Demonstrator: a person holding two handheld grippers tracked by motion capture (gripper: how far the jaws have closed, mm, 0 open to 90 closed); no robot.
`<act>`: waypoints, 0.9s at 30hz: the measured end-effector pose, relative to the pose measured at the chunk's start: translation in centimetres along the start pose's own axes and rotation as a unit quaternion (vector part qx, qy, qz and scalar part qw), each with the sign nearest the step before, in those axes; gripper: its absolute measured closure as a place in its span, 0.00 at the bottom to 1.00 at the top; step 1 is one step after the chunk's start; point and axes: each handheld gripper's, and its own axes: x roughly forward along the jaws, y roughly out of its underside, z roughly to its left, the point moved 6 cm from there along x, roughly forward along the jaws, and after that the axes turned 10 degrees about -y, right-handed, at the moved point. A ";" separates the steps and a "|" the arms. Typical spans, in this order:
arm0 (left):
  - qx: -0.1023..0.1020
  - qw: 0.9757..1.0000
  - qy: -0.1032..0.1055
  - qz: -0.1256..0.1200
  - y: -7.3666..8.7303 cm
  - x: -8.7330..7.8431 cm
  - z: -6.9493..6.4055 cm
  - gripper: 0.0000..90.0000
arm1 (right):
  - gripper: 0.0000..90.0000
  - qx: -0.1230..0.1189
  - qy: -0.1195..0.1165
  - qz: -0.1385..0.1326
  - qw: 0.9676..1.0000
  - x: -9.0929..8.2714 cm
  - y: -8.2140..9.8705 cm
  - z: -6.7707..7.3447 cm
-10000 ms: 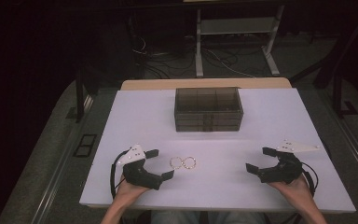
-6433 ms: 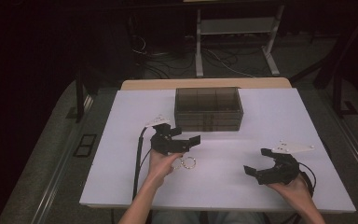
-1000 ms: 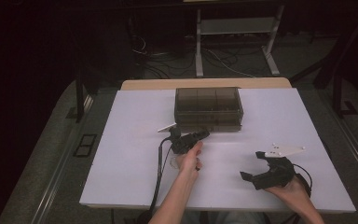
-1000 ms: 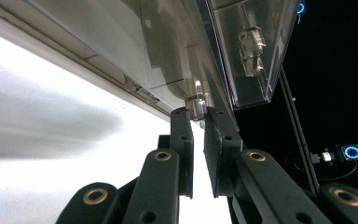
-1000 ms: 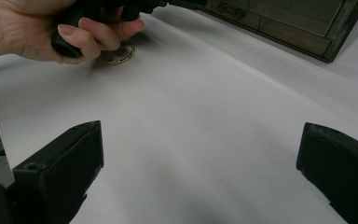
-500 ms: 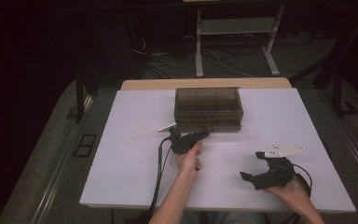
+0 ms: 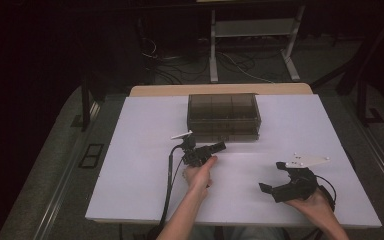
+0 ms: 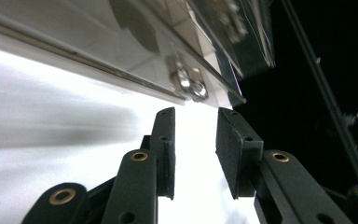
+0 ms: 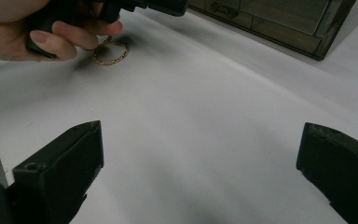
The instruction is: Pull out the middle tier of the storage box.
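Right now the white table (image 7: 145, 150) carries everything, and on it the smoky drawer box (image 7: 223, 116) sits just ahead of my left gripper (image 7: 219, 146). I read that as a drawer job: in the left gripper view the small metal pull (image 8: 189, 86) hangs just above the tips. Those jaws have just been opening, and nothing is between the 2 pads, so they stand released. My right gripper (image 7: 274, 176) waits well apart, jaws spread wide and empty, out of the way. Smallest, 1 gold ring (image 9: 110, 51) lies on the table beneath the left hand (image 9: 37, 28), far beyond the right jaws.
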 end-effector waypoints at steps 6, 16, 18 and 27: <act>0.091 0.996 -0.020 0.008 0.1 -0.7 -1.5 0.68 | 0.00 0.002 0.003 -0.003 1.000 -0.1 0.0 -0.2; 0.213 0.975 -0.064 0.013 -0.8 -1.6 -3.8 0.55 | 0.00 0.001 0.003 -0.004 1.000 -0.1 0.0 -0.2; 0.245 0.967 -0.072 0.025 -1.0 -1.7 -4.6 0.49 | 0.00 0.001 0.003 -0.004 1.000 -0.1 0.0 -0.2; 0.307 0.948 -0.063 0.051 -2.1 -1.8 -5.8 0.35 | 0.00 0.004 0.003 -0.005 1.000 -0.2 0.0 -0.2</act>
